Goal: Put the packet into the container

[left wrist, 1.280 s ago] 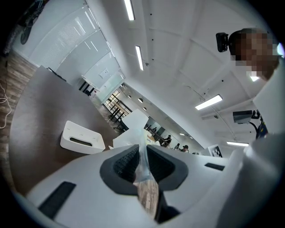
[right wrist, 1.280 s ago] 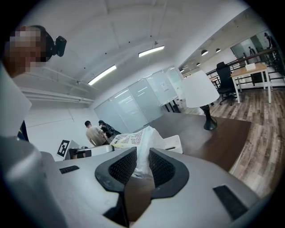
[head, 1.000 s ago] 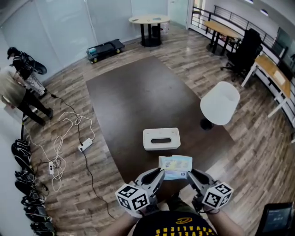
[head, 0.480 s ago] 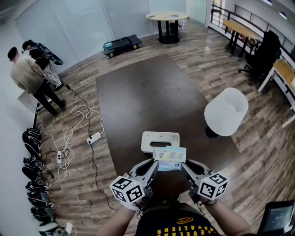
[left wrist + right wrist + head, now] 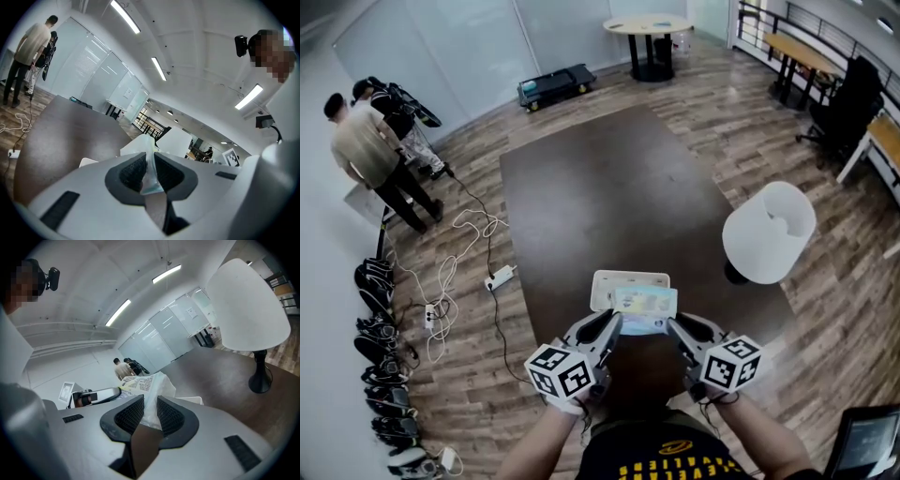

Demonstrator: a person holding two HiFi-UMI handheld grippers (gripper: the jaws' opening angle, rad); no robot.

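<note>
- Gripping the left edge of the packet (image 5: 645, 306), the left gripper (image 5: 149, 165) has its two dark ribbed pads pressed together on the thin plastic, which stands up between them.
- The right gripper (image 5: 150, 412) is clamped on the packet's right edge in the same way, with crinkled white plastic bunched between its pads.
- The packet is held in the air, spanning from one gripper to the other. It is pale, and the right gripper view shows small print on one side.
- In the head view the packet sits over the near part of the container (image 5: 628, 279) and covers its near edge. I cannot tell whether the two touch.
- The container is a white, rounded rectangular box. It lies on the dark brown table (image 5: 600, 187), close to the table's near end and just beyond the gripper tips.
- A lamp (image 5: 769, 230) with a white shade and a dark base stands to the right of the container, near the table's right edge.
- On the wooden floor to the left of the table lie loose white cables (image 5: 455, 267) and a power strip (image 5: 500, 277).
- Dark bags (image 5: 375, 356) line the left wall, and two people (image 5: 367, 150) stand at the far left.
- Far beyond the table are a low cart (image 5: 556, 86) and a round table (image 5: 649, 26).
- At the far right stands a black chair (image 5: 848, 108).
</note>
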